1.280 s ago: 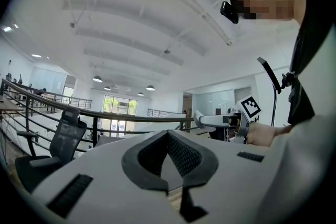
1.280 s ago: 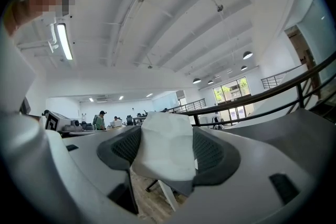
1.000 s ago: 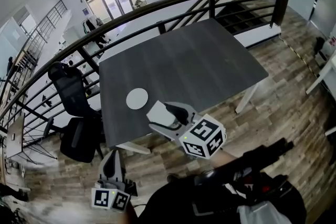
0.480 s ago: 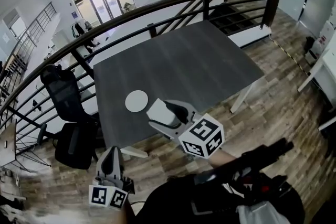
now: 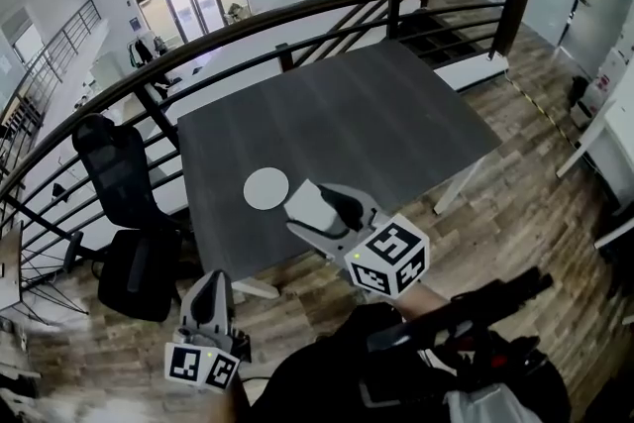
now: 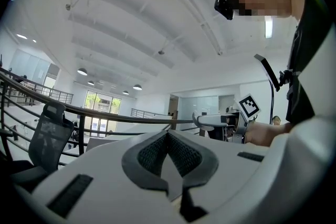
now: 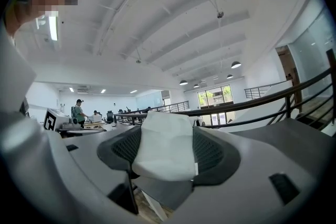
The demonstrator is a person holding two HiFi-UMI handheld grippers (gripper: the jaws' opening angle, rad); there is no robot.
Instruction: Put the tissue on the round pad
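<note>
Dark grey table point(image 5: 376, 124) stands against a curved black railing point(image 5: 297, 10), with the white round pad point(image 5: 266, 188) lying near its front edge. Just beside the pad, the right gripper point(image 5: 322, 213) has its jaws clamped on the white tissue point(image 7: 167, 145), held off the tabletop. The left gripper point(image 5: 210, 297) hangs low over the wooden floor point(image 5: 525, 203), jaws closed together on nothing.

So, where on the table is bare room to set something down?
Almost all of the table is bare: everything beyond and right of the round pad, to its far edges. Only the near edge by the pad is crowded, where the right gripper holds the tissue.
</note>
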